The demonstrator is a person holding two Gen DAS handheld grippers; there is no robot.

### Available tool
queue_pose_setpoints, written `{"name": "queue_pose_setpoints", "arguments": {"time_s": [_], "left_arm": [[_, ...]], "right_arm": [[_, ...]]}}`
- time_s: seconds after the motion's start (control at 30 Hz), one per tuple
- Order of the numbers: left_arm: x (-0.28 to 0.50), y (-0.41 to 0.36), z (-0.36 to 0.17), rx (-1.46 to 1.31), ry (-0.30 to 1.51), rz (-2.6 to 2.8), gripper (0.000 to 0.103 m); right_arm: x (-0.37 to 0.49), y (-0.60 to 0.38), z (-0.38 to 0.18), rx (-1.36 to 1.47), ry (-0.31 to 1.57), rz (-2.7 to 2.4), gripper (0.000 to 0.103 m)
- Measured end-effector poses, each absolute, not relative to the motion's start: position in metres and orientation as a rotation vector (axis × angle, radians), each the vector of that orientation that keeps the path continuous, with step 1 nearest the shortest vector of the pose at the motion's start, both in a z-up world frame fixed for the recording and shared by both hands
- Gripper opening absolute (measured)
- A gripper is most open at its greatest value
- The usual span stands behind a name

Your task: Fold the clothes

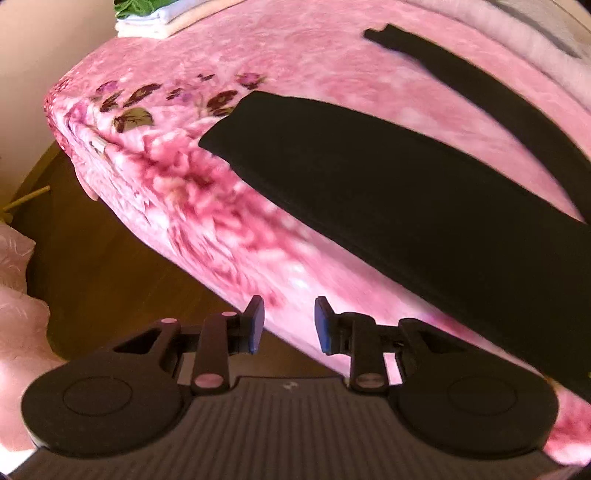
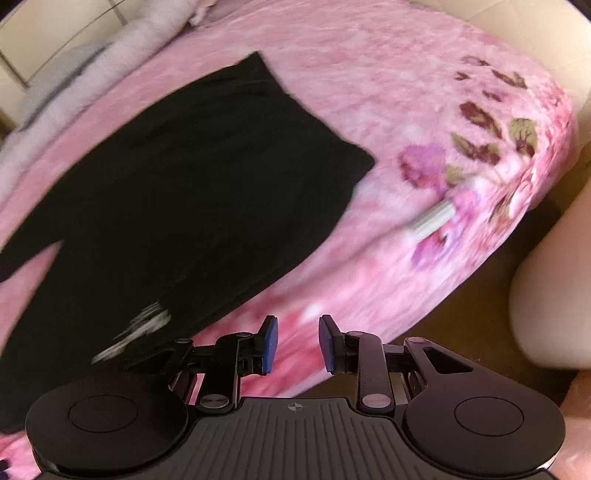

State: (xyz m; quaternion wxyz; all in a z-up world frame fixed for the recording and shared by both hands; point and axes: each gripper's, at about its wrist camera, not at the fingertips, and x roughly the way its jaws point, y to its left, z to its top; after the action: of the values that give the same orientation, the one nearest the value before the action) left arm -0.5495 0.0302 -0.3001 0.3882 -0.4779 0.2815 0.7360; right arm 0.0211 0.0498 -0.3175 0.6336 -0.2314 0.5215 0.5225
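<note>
The black garment [image 1: 388, 192] lies spread flat on the bed's pink floral blanket [image 1: 177, 192], near the bed's front edge. In the left wrist view it runs as a long dark band from a squared end at centre-left down to the near right, with a narrower black strip [image 1: 480, 92], perhaps a sleeve or a leg, lying farther back; whether the two join is out of frame. In the right wrist view the same cloth [image 2: 184, 192] fills the left half, its corner pointing right toward the printed flowers and a white mark near its close edge.

So the garment's long axis crosses in front of both tongs, lying right of the left tongs [image 1: 289, 325] and left of the right tongs [image 2: 295, 343]. Both pairs stand partly open, holding nothing, hovering over the bed's front edge clear of the cloth. The right pair looks nearer the fabric. How far the folding has gone cannot be judged.

A stack of folded clothes [image 1: 155, 22] sits at the far left corner.
</note>
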Motion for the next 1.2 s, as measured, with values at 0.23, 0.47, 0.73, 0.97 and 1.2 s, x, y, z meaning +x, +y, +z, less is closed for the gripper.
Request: {"name": "queue_pose_setpoints", "arguments": {"time_s": [0.23,0.47,0.73,0.97,1.2], "left_arm": [[-0.471,0.004,-0.217,-1.092,0.732,1.746,0.032],[-0.401,-0.015,-0.151,-0.959,0.698,1.647,0.036],[-0.347,-0.020,-0.114,-0.860,0.763,1.569,0.040],[-0.329,-0.015,-0.094,-0.790,0.782,1.524,0.041],[-0.315,-0.018,-0.094,-0.738,0.860,1.519,0.042]], "right_arm": [[-0.027,0.030,-0.236,-0.622,1.118,1.424,0.029],[-0.050,0.013,-0.192,-0.792,0.904,1.471,0.030],[-0.053,-0.001,-0.161,-0.853,0.873,1.472,0.030],[-0.037,-0.008,-0.147,-0.800,0.940,1.438,0.031],[-0.033,-0.012,-0.152,-0.815,1.010,1.417,0.031]]}}
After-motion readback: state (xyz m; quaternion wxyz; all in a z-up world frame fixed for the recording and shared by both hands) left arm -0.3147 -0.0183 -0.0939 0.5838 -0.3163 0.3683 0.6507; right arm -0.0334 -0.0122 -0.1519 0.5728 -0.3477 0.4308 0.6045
